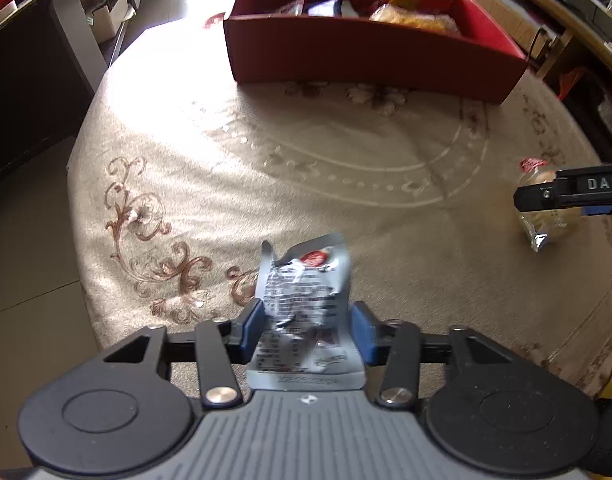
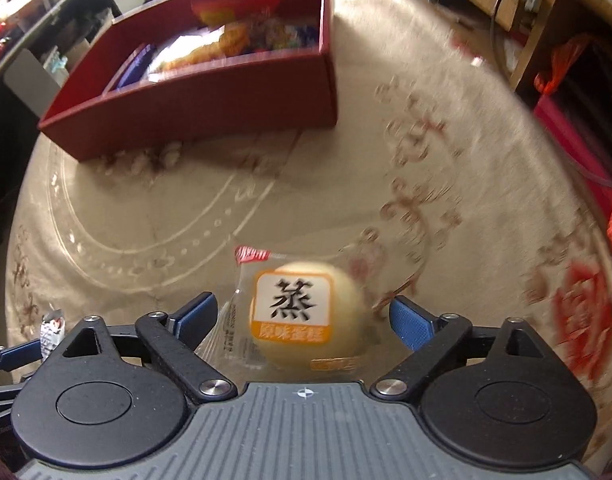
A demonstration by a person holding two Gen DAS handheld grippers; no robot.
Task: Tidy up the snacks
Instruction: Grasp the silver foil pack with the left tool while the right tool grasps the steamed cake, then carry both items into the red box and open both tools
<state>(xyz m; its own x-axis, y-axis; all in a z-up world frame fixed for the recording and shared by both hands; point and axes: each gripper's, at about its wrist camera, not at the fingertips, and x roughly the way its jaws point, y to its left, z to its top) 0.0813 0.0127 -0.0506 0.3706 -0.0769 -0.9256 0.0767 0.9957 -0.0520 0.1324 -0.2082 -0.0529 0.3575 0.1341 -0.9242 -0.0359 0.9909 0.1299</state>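
Now left gripper (image 1: 307, 330) clamps silver packet (image 1: 306, 300); right gripper (image 2: 304, 322) wide around wrapped cake (image 2: 302, 314)

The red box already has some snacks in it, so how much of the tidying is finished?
Done: several packets lie in the red box. In hand: the left gripper is shut on a silver snack packet; the right gripper stands open around a wrapped steamed cake on the tablecloth, not yet gripped. Left: carrying both to the box.
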